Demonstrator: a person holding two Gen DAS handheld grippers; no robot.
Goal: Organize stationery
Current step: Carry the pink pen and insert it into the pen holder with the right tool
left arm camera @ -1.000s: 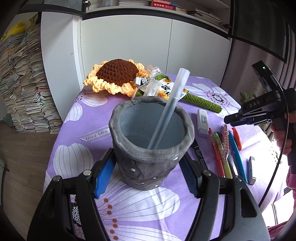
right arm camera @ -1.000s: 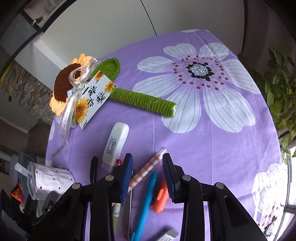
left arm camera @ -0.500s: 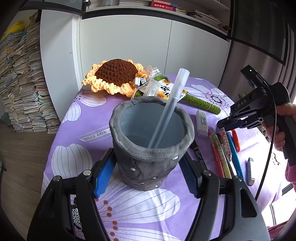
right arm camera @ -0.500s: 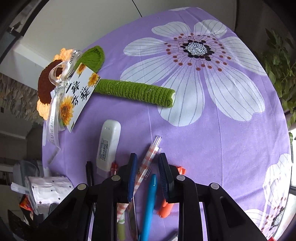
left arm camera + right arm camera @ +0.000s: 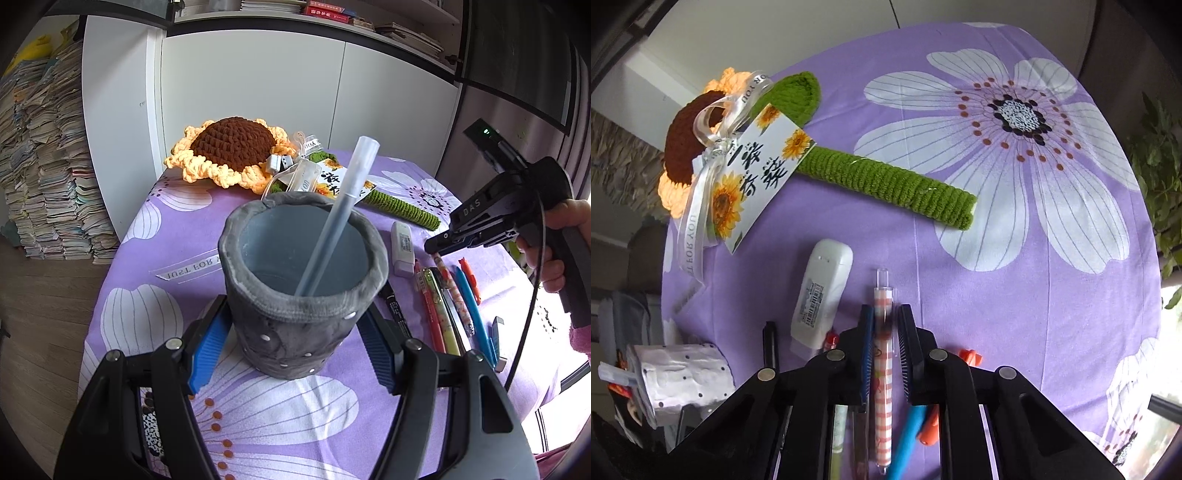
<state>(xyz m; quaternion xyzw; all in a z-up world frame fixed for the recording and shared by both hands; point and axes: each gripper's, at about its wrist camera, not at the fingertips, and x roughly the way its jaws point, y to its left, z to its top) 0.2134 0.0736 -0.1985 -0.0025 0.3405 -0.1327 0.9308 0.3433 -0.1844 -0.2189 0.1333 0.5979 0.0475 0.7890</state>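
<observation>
A grey felt pen cup (image 5: 295, 332) stands on the purple flowered cloth (image 5: 159, 317). My left gripper (image 5: 291, 347) is shut on its lower wall, one blue pad on each side. A translucent capped pen (image 5: 340, 218) leans inside the cup. To the right lies a row of pens. My right gripper (image 5: 884, 321) points steeply down over a pink striped pen (image 5: 882, 295), jaws closing, pads meeting its barrel just below the clear end. From the left wrist view, the right gripper (image 5: 437, 245) sits on that pen's far end (image 5: 441, 260).
Beside the striped pen lie a white correction tape (image 5: 823, 291), a black marker (image 5: 771, 343), a blue pen (image 5: 908, 432) and an orange piece (image 5: 967, 356). A crochet sunflower (image 5: 232, 147) with a green stem (image 5: 886, 181) fills the far side. Paper stacks (image 5: 44, 166) stand left of the table.
My right gripper came down over the striped pen and its jaws narrowed from well apart to against the barrel. The pen now lies straight between the pads. The left gripper and cup stayed still.
</observation>
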